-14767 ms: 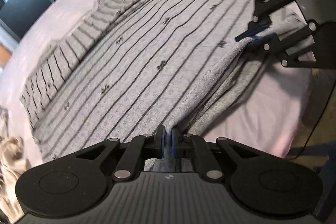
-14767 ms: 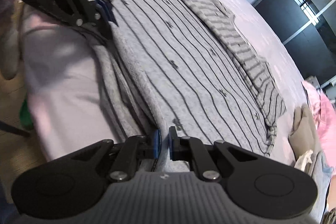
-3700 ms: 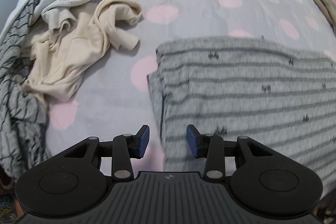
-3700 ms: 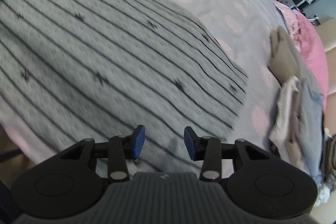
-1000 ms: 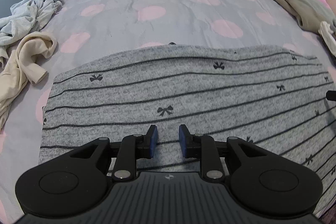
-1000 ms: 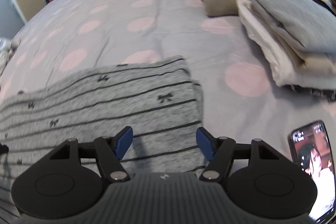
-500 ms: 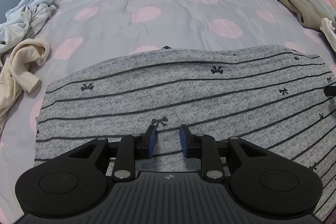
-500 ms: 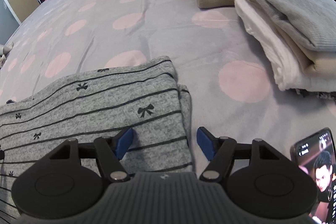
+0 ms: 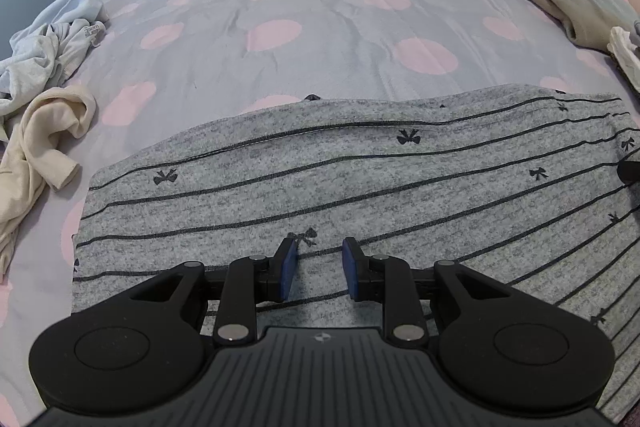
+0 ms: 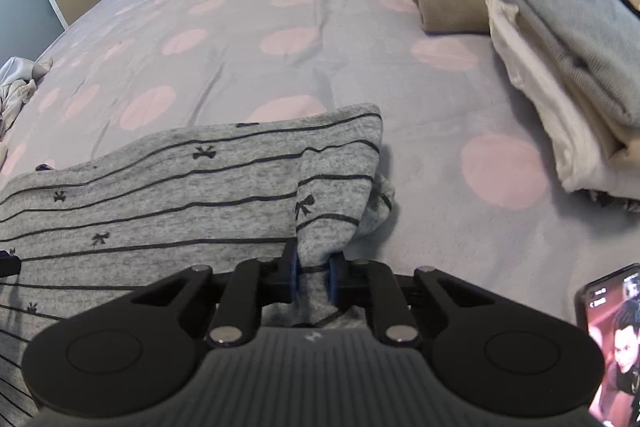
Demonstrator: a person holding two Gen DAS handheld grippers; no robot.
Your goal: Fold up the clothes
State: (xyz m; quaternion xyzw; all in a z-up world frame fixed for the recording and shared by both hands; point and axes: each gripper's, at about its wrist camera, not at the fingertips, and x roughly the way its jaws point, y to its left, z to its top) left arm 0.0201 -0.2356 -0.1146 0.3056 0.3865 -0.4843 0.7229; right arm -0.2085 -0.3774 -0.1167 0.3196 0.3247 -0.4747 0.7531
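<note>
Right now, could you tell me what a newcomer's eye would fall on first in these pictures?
First, the grey striped garment with little bows, spread across the near part of the polka-dot bed. Its right end is bunched up between the pads of the right gripper, whose jaws have just been closing on it. The left gripper hovers open over the near edge, and folded clothes are stacked at far right.

right claw (image 10: 313, 277) just closed, pinching striped top (image 10: 200, 195) corner, bunched

text: none legible | white garment (image 9: 86, 31) print (too small to read)
</note>
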